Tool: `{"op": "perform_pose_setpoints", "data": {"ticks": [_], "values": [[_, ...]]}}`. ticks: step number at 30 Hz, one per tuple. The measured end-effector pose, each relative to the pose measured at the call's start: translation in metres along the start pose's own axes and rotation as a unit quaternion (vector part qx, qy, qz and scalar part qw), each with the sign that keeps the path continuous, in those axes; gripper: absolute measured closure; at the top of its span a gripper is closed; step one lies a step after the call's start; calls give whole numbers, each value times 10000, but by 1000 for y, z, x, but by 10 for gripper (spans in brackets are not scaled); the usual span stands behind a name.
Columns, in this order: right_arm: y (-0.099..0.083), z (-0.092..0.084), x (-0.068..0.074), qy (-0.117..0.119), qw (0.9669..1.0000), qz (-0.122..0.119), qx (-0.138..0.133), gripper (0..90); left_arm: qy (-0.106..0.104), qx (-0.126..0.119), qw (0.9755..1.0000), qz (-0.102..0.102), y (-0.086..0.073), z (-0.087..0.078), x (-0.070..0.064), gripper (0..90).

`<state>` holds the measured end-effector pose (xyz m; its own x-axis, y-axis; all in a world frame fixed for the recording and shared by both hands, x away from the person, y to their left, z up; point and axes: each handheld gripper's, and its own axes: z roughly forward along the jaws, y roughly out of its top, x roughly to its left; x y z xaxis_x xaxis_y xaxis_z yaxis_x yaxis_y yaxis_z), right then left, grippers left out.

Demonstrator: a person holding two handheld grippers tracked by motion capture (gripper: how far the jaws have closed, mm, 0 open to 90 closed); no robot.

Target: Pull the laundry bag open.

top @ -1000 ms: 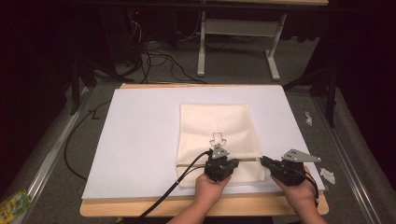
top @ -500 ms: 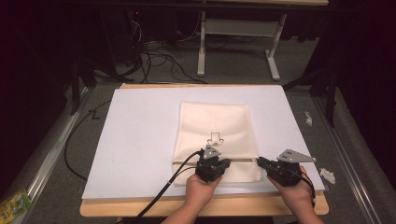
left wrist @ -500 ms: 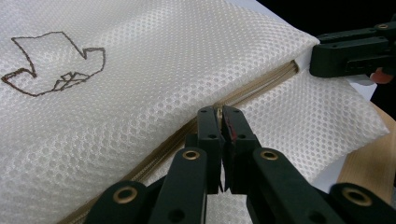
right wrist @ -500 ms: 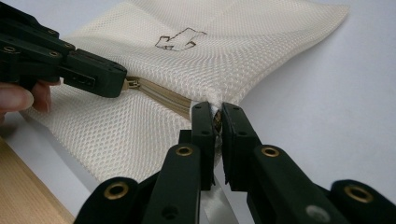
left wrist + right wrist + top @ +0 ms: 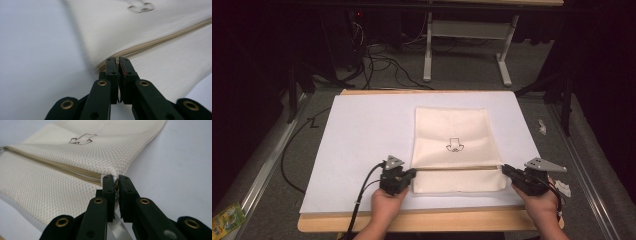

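On the desk's white sheet point(image 5: 362, 145) lies the cream mesh bag point(image 5: 452, 132), near its front edge. Left claw point(image 5: 412, 173) pinches the zipper's point(image 5: 60, 167) end and right claw point(image 5: 506, 170) the bag's corner; uneven pulling could tear the mesh free.

Two bare forearms come in from the near edge. The left hand point(image 5: 385, 204) holds the black left gripper point(image 5: 411, 174), fingers point(image 5: 111, 72) pinched together, pointing right. The right hand point(image 5: 539, 202) holds the black right gripper point(image 5: 504, 169), fingers point(image 5: 109, 190) pinched together, pointing left.
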<state>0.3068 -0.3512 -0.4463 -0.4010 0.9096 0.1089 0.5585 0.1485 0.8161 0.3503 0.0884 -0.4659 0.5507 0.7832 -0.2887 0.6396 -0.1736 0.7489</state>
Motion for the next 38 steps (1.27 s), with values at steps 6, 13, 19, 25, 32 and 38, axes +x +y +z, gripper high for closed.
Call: {"op": "perform_pose_setpoints", "data": {"ticks": [6, 13, 19, 25, 32, 38], "values": [[-1, 9, 13, 161, 9995, -201, 170, 855, 90, 424, 9984, 358, -6, -10, 12, 875], [-8, 11, 10, 191, 9992, -183, 300, 838, -130, 146, 9986, 490, -17, -10, 15, 852], [-9, 6, 3, 357, 9992, -156, 116, 632, 244, -61, 9969, 746, -13, -22, 22, 530], [-9, -19, -29, -551, 9978, 11, -368, 181, 1265, -112, 9827, 1350, -5, -64, 66, 200], [-13, -25, -45, -1024, 9934, 323, -392, 26, 1309, -250, 9889, 653, -13, -84, 85, 65], [-9, -23, -32, -935, 9949, 67, -382, 15, 1264, -93, 9854, 1139, -12, -76, 67, 2]]}}
